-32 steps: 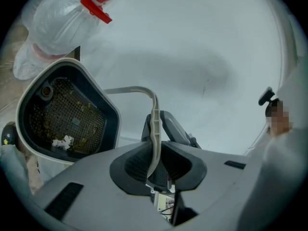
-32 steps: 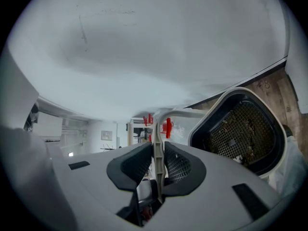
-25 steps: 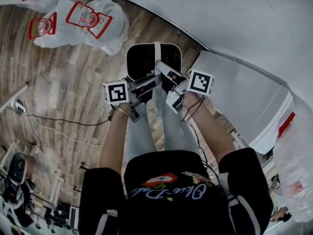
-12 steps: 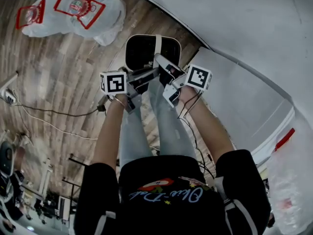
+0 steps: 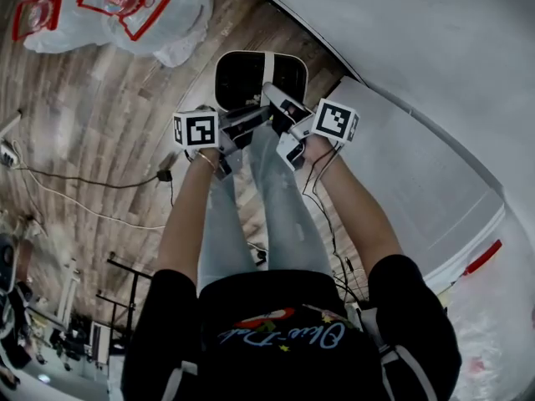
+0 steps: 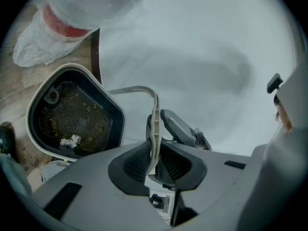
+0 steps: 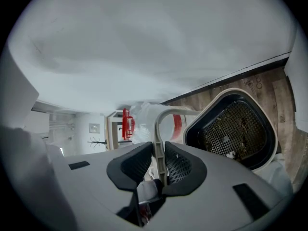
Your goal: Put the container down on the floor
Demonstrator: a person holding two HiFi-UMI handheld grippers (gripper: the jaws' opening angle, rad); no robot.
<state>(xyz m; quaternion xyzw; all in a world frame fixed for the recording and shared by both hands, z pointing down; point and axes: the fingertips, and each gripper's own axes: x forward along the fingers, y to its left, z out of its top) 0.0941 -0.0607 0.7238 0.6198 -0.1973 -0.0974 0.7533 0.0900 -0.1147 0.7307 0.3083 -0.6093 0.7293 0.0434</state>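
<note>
The container (image 5: 242, 80) is a dark bin with a white rim and a mesh strainer with scraps inside (image 6: 72, 117). It hangs over the wooden floor by its thin white bail handle (image 5: 269, 72), just ahead of the person's knees. My left gripper (image 5: 251, 125) is shut on the handle (image 6: 154, 124) from the left. My right gripper (image 5: 276, 111) is shut on the same handle (image 7: 159, 143) from the right. In the right gripper view the container (image 7: 236, 129) hangs tilted to the right of the pads.
Clear plastic bags with red print (image 5: 117, 7) lie on the wood floor (image 5: 92, 115) at the far left. A cable with a plug (image 5: 163, 175) runs across the floor. A white wall and panel (image 5: 418, 165) stand to the right.
Both grippers and the container have drifted slightly up in the head view and the bags have slid toward the top left. The grip on the handle is unchanged.
</note>
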